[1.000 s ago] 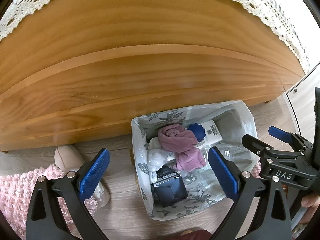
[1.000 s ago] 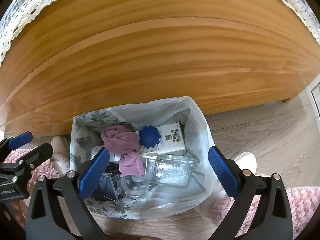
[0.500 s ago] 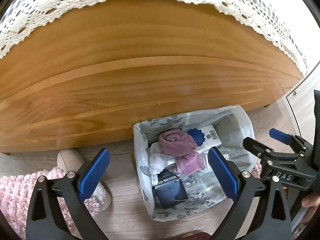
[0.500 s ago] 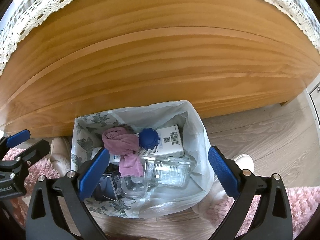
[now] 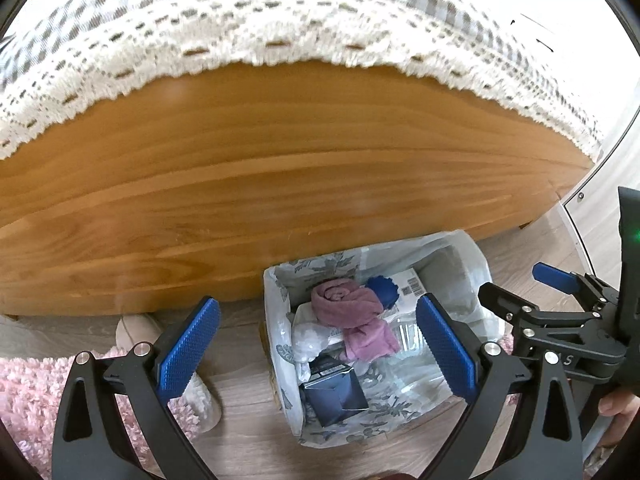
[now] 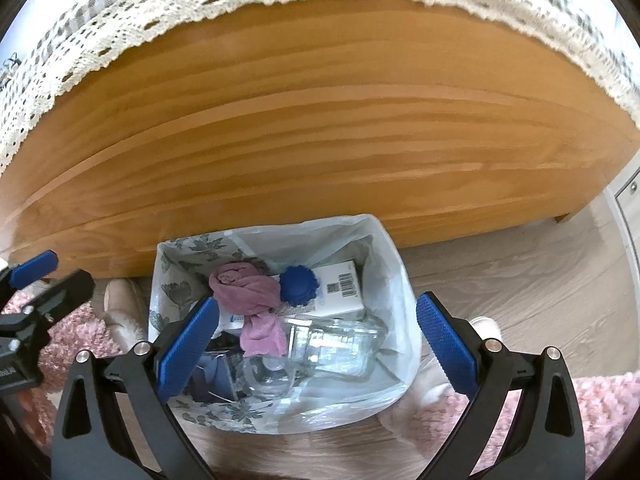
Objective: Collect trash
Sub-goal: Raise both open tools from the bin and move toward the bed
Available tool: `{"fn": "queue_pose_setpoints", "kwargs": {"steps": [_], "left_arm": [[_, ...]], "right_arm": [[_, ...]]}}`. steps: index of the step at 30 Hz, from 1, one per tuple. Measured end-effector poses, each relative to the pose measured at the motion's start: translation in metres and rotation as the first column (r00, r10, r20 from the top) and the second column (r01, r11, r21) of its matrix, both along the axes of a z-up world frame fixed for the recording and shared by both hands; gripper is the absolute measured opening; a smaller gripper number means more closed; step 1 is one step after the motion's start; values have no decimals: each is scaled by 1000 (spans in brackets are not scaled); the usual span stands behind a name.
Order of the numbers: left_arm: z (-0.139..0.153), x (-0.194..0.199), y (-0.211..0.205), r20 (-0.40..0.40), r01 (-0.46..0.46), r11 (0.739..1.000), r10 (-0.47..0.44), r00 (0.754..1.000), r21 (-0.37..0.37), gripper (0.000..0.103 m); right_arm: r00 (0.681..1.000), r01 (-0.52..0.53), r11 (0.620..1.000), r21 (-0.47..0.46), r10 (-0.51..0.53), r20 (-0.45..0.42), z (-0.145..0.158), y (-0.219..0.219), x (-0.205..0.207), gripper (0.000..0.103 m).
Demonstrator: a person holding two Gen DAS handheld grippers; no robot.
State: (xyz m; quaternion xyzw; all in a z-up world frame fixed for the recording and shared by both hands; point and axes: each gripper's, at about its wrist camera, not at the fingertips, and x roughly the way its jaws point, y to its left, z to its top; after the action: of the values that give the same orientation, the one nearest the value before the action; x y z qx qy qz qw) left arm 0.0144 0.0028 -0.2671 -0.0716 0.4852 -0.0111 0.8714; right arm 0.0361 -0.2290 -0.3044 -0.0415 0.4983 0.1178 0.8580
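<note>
A trash bin [image 5: 280, 344] [image 6: 400, 280] with a leaf-patterned liner stands on the floor against a wooden bed side. Inside lie a pink rolled cloth [image 5: 348, 308] [image 6: 248, 290], a white carton with a blue cap [image 6: 298, 288], a clear plastic container [image 6: 332, 348] and a dark box [image 5: 336, 392]. My left gripper [image 5: 316, 346] hovers open above the bin's left part, holding nothing. My right gripper [image 6: 316, 344] hangs open over the bin, also empty. Each gripper shows at the edge of the other's view.
The wooden bed side [image 5: 280, 168] fills the upper view, with a lace-edged checked cover [image 5: 280, 20] hanging over it. A pink fluffy rug [image 5: 28, 396] [image 6: 592, 420] and slippers [image 5: 132, 328] lie on the wood floor. A white cabinet [image 6: 628, 200] stands at right.
Both grippers have risen and pulled back from the bin; it looks smaller and lower, and the lace cover has come into view. Jaws stayed open and the bin's contents lie unchanged.
</note>
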Motion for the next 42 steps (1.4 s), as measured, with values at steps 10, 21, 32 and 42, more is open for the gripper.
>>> {"fn": "queue_pose_setpoints", "kwargs": {"steps": [10,21,32,42], "left_arm": [[45,-14,1,121,21,1000,-19,992,-14,95],[93,-15,7,215,33,998,-22,976,-46,95],[148,1,7,342,58,998,-53,938,-4,95],[184,30,9,451,50,999,-49,891,10,95]], "right_arm": [[993,-2,1000,29,-1,122,41,-5,-10,95],[965,30,995,96,-54,257,96,-24,-6,95],[913,45,988,149,-101,394,152,-37,7,95],[863,32,986,161,-109,494,187,-41,31,95]]}}
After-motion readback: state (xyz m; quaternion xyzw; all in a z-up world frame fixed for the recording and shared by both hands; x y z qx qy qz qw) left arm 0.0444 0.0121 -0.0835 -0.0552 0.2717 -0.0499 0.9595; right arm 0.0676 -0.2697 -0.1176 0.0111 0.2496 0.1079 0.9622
